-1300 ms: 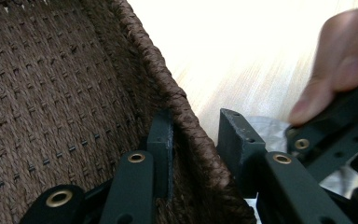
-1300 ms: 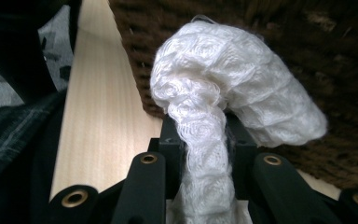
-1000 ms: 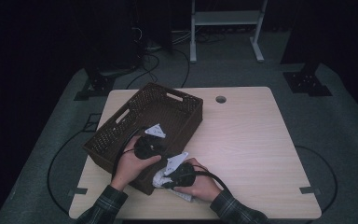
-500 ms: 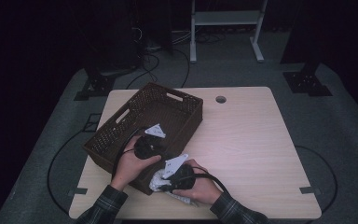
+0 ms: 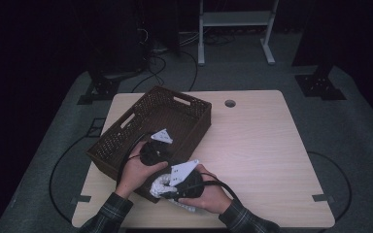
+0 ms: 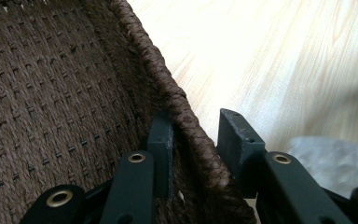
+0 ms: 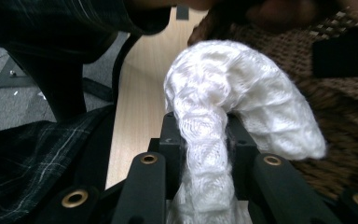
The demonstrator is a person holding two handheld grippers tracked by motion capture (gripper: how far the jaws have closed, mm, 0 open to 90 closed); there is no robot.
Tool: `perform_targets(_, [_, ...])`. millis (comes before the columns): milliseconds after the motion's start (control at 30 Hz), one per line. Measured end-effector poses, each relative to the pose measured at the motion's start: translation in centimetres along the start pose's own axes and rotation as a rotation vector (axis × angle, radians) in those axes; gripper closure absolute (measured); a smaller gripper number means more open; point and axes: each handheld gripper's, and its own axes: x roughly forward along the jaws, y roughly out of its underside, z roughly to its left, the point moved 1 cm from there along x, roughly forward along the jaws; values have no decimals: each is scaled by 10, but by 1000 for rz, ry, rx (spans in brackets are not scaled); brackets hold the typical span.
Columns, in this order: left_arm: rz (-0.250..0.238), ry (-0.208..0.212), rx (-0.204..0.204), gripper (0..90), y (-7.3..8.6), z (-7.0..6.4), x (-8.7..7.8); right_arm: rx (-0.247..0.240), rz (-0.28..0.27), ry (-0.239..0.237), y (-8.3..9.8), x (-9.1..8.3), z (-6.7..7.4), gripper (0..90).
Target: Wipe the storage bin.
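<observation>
A dark brown wicker basket stands on the left half of the pale wooden table. My left gripper sits at the basket's near right wall. In the left gripper view it straddles the woven rim, one jaw inside the basket and one outside, clamped on the wall. A white knitted cloth hangs at the basket's near corner. My right gripper is shut on that cloth. In the right gripper view the cloth rises between the jaws and flops over to the right.
A round cable hole lies near the table's far edge. The right half of the tabletop is bare wood. Plaid sleeves come in from the near edge. A white stand and dark tripod feet occupy the floor behind.
My right gripper has lifted a little with the white cloth, staying at the basket's near corner. The left gripper and the basket have kept still.
</observation>
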Motion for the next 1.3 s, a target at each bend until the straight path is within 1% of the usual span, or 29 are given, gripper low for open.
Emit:
perform_targets(100, [8,0,4,664,0,0,-1,5,16,-7,3,8,0,727])
perform_targets(267, [4,0,-2,664,0,0,0,10,71,-21,13,27,-1,728])
perform_targets(333, [6,0,-1,664,0,0,0,7,87,-24,16,32,-1,727])
perform_targets(400, [2,-1,0,663,0,0,0,22,99,-29,19,36,-1,727])
perform_targets(567, [1,-1,0,664,0,0,0,28,143,-34,28,48,-2,728])
perform_targets(600, [-2,-1,-4,664,0,0,0,26,145,-40,29,51,-2,728])
perform_targets(700, [4,0,-1,664,0,0,0,28,157,-43,32,56,-1,728])
perform_targets(800, [3,-1,2,664,0,0,0,31,159,-43,32,53,-2,728])
perform_targets(867, [-3,-1,-5,664,0,-1,0,36,159,-45,32,50,-1,728])
perform_targets(900, [-2,-1,-4,664,0,-1,0,32,159,-34,31,47,-1,728])
perform_targets(933, [3,0,1,664,0,0,0,33,152,-32,30,43,-1,728])
perform_targets(1033, [7,-1,2,664,0,0,0,35,139,-18,31,34,-2,728])
perform_targets(1067, [1,-1,-3,664,0,0,0,34,132,-17,32,31,-3,728])
perform_targets(1200, [5,0,0,664,0,0,0,64,114,15,35,15,-6,727])
perform_targets(1233, [0,0,-2,664,0,0,0,66,113,24,36,11,-8,727])
perform_targets(1300, [-3,-1,-4,664,0,-1,0,84,111,51,41,2,-11,727])
